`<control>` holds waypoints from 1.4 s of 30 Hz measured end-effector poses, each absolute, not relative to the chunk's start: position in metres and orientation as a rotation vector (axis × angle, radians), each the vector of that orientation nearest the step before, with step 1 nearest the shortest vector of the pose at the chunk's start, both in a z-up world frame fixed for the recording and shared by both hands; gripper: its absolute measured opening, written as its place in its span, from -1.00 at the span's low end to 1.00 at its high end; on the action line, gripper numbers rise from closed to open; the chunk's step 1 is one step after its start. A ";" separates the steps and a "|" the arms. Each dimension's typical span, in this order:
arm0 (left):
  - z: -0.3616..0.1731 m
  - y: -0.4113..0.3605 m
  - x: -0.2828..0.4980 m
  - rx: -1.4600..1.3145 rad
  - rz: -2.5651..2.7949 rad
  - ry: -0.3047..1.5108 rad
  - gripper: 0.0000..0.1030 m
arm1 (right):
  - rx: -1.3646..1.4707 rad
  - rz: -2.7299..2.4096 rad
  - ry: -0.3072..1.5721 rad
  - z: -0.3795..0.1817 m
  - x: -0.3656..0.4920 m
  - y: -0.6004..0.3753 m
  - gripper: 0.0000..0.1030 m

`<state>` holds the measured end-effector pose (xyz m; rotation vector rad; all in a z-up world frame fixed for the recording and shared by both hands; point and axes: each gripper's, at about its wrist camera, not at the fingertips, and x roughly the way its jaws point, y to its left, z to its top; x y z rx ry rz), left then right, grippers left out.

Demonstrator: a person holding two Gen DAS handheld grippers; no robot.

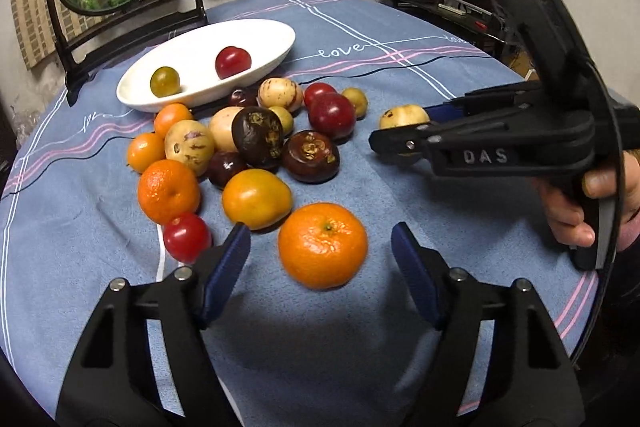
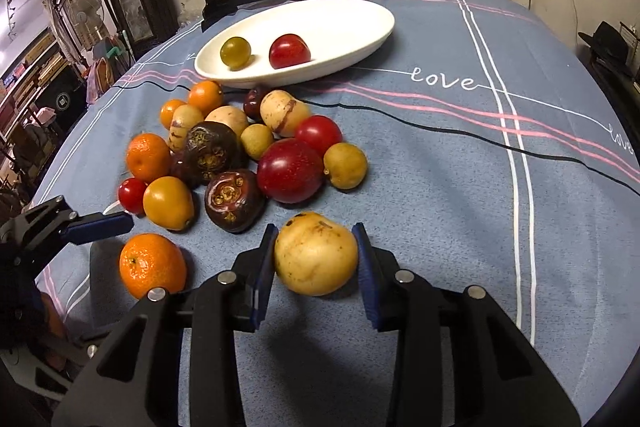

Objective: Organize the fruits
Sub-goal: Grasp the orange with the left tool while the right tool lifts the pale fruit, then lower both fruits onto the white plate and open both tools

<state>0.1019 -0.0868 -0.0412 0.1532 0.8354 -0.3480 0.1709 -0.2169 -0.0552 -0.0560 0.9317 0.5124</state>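
right wrist: claw [image 2: 316, 259] clamped on pale fruit [image 2: 316, 255]

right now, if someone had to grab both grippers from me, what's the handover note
Right gripper: shut on the pale yellow fruit, pads against both its sides; whether it has left the cloth is unclear.
Left gripper: open, straddling the near tangerine without touching it.
Done: a green-yellow fruit and a red fruit lie in the white dish.
Left: carry the pale fruit to the dish, grip the tangerine, then work through the pile on the blue cloth in front of the dish.
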 end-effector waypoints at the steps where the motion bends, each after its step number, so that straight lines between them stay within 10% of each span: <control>1: -0.041 -0.087 0.103 0.149 -0.348 0.835 0.44 | -0.061 0.515 0.930 -0.055 0.170 -0.216 -0.27; 6: -0.047 -0.091 0.112 0.141 -0.360 0.882 -0.06 | -0.061 0.519 0.927 -0.054 0.169 -0.215 -0.27; 28: -0.012 -0.045 0.123 0.028 -0.406 0.827 -0.10 | 0.018 0.594 0.901 -0.046 0.174 -0.216 -0.27; 42: 0.033 0.036 0.303 -0.141 -0.232 0.790 -0.10 | 0.131 0.506 0.680 0.012 0.280 -0.164 -0.26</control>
